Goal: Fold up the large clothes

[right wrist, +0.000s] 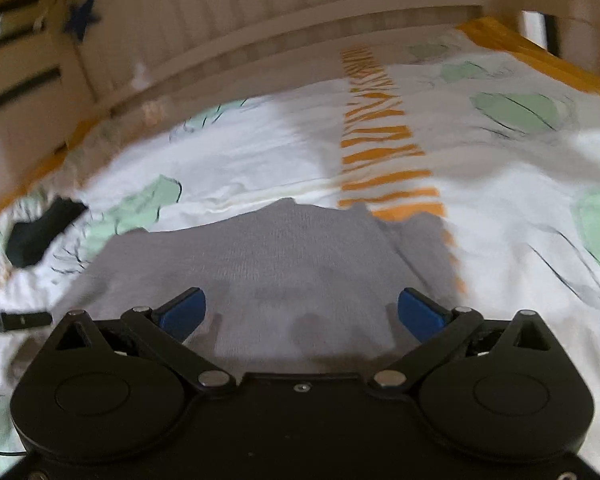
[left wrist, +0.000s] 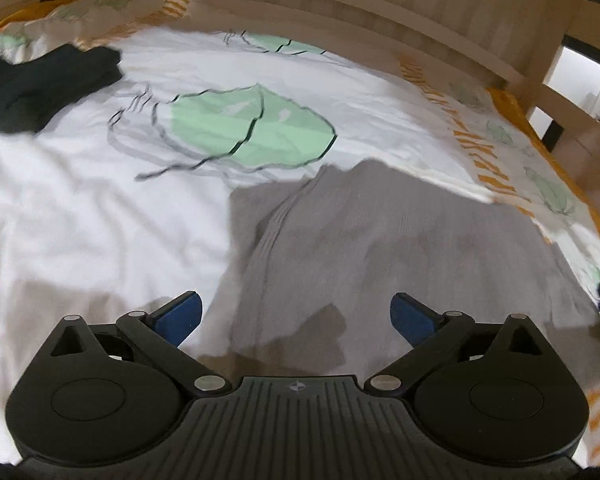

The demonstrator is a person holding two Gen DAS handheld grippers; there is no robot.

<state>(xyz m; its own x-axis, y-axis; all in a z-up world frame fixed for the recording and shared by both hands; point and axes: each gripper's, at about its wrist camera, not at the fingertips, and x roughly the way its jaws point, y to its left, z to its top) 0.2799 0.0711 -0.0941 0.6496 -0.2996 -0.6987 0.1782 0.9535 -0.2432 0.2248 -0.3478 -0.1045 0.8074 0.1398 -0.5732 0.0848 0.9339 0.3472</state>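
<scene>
Left wrist view: left gripper jaws wide, empty, above grey garment (blurred, seemingly folded).
Right gripper: spread wide, holding nothing.
Bedsheet: leaf print.

This is a bedroom in a home. A bed fills both views, spread with a white cover printed with green leaves and an orange band. A pale wooden headboard runs along the far side, with slatted rails at the right (a blue star is stuck on it). Clothes lie on the cover.
</scene>
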